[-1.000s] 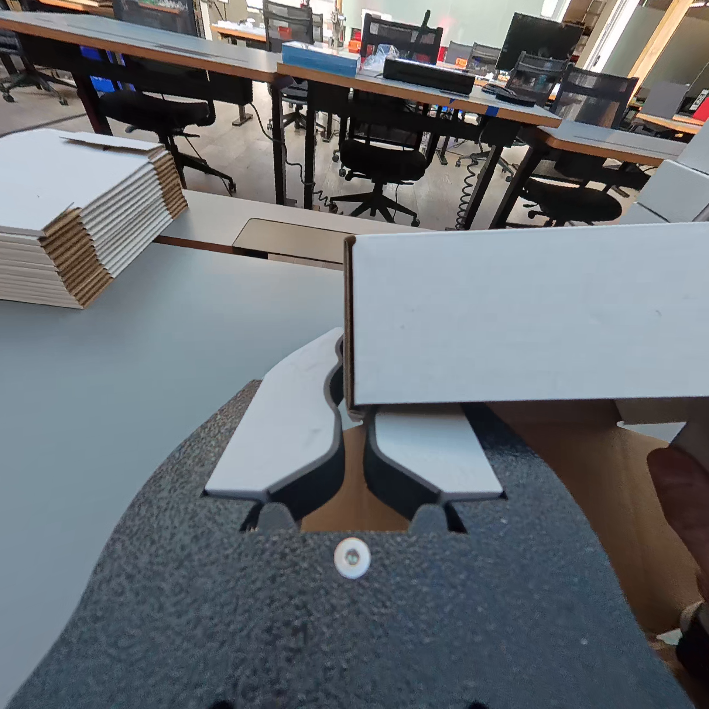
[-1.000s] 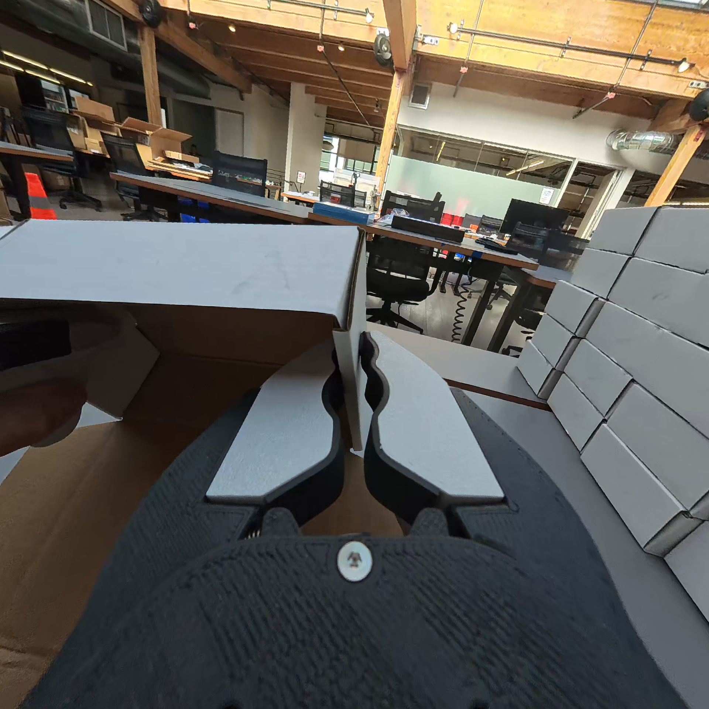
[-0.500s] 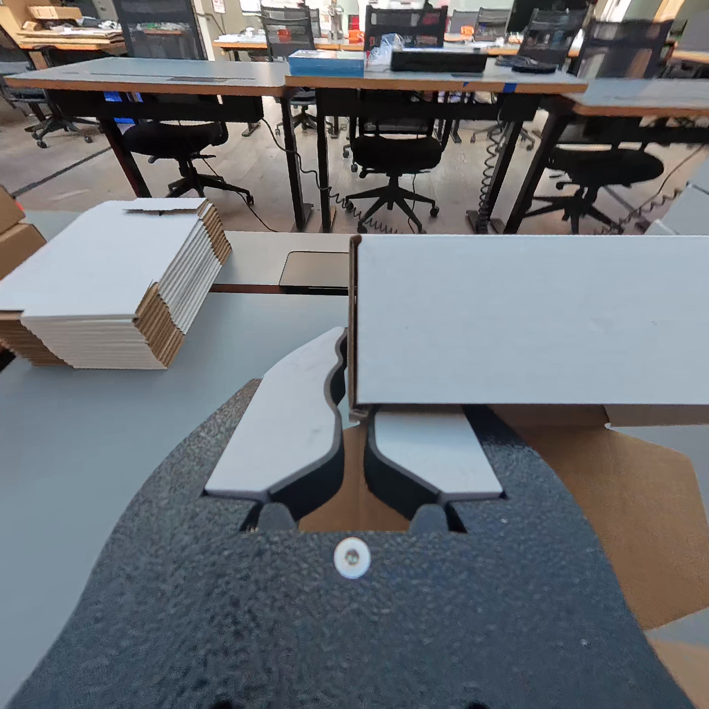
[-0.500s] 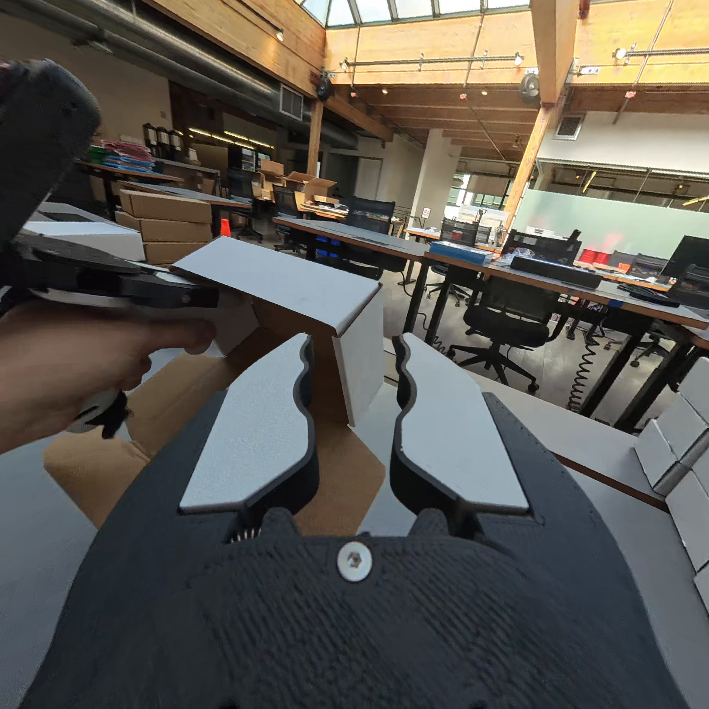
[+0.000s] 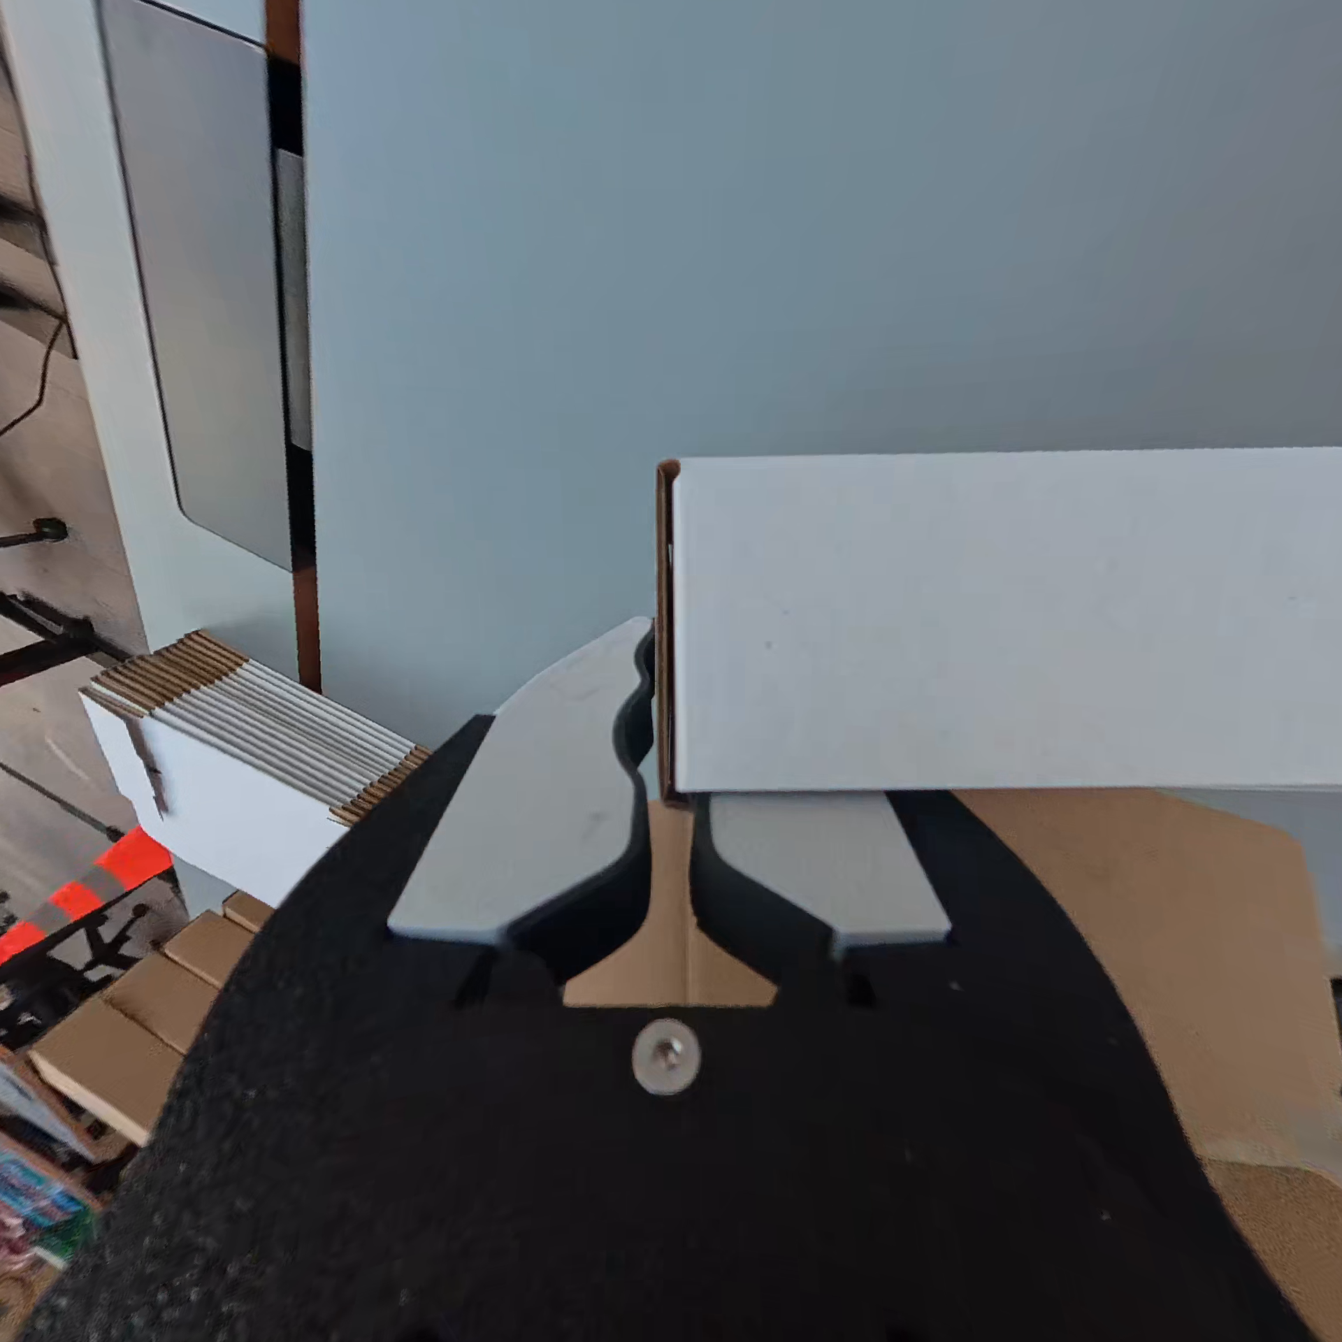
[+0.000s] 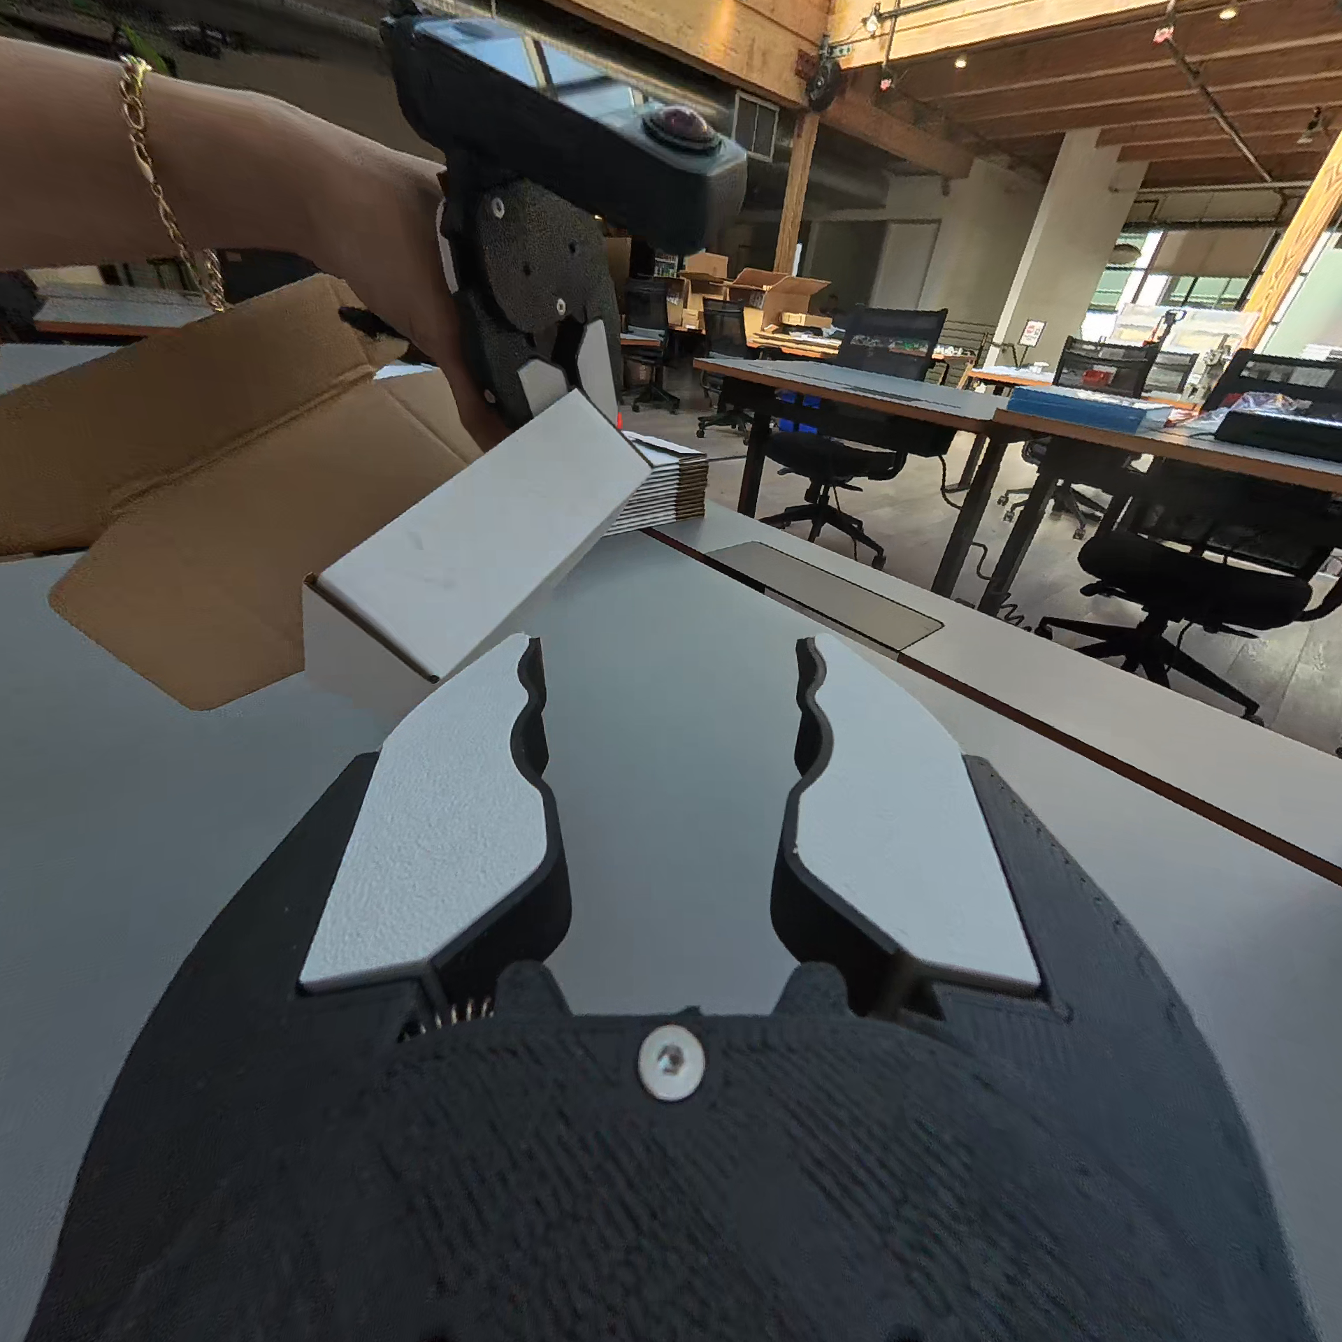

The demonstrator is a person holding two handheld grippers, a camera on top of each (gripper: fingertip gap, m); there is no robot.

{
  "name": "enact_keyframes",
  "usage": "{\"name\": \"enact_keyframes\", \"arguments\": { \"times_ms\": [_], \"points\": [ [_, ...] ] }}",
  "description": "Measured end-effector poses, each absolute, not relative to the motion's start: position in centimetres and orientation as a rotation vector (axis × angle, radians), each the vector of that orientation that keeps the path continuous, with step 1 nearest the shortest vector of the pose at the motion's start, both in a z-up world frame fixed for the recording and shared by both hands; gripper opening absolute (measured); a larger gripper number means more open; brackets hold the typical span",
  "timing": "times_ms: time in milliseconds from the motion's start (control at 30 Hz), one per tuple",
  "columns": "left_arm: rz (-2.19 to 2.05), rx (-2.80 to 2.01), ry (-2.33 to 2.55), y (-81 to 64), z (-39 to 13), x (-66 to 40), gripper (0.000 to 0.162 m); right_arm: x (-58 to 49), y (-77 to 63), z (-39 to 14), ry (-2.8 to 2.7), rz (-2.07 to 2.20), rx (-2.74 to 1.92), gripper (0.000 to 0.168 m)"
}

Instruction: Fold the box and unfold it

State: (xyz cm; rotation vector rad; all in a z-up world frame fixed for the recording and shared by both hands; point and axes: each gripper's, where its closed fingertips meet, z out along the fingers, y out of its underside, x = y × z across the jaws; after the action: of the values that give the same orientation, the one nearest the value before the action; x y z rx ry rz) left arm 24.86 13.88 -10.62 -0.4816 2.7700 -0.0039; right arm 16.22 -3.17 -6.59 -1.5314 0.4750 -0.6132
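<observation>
The box [image 5: 1002, 624] is white outside and brown inside, half folded, with one white wall standing and brown flaps [image 5: 1133, 944] spread behind it. My left gripper [image 5: 664, 726] is shut on the left end of that wall and points down at the grey table. In the right wrist view the box [image 6: 472, 552] hangs tilted, its lower corner near the table, held by the left gripper [image 6: 574, 392] in a person's hand. My right gripper [image 6: 668, 653] is open and empty, just right of the box and clear of it.
A stack of flat white box blanks [image 5: 247, 733] lies at the table's left edge, also seen in the right wrist view [image 6: 668, 486]. The grey table [image 6: 690, 726] has an inset panel [image 6: 820, 588]. Desks and black office chairs [image 6: 1191, 581] stand beyond.
My right gripper let go of the box's right end, opened wide and drew back. My left gripper kept its hold and tipped steeply downward, lifting and tilting the box.
</observation>
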Motion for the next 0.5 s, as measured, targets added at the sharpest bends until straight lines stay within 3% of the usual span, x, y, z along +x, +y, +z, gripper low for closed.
{"name": "enact_keyframes", "arguments": {
  "times_ms": [33, 500],
  "points": [
    [0.087, -0.421, 2.811, 13.8, -11.3, 24.4, 0.005, 16.4, -3.8, -6.8, 0.489, -0.615, -1.519, 0.067],
    [1.1, 0.258, 2.868, 12.6, -20.4, 20.4, 0.006, 18.6, -11.1, -7.8, 0.642, -0.674, -1.469, 0.064]
  ]
}}
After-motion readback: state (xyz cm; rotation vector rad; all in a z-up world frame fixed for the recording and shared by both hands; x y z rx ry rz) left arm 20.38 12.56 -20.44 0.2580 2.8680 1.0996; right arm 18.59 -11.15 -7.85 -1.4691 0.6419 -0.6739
